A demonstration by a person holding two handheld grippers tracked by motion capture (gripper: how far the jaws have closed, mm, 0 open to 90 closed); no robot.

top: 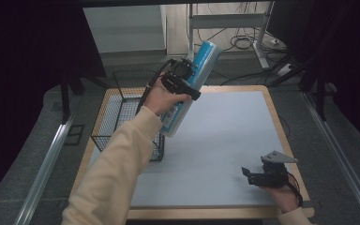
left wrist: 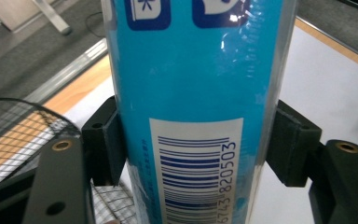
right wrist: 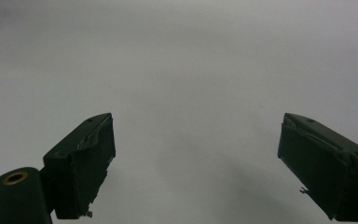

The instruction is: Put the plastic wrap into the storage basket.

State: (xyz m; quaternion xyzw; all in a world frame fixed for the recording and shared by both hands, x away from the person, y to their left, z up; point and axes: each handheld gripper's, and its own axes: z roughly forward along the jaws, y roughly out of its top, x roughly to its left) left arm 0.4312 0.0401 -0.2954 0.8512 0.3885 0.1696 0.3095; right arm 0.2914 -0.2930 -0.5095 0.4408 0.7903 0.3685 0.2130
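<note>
My left gripper [top: 183, 79] clamps the blue tube [top: 193, 84], lifted beside the basket [top: 104, 136] at the worktop's [top: 229, 140] left edge but not yet placed, while my right gripper [top: 255, 177] rests wide, holding nothing.

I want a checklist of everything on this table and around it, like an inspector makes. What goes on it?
Surface: pale grey mat on a wood-edged table, bare in the middle.
Job's things: blue tube with a barcode, held tilted above the wire basket at the table's left.
Clutter: nothing seen.
Grippers: left gripper shut on the blue tube; right gripper open, holding nothing, low over the mat.
Cables: cables on the floor beyond the table.
Surroundings: metal frame legs, grey floor.
</note>
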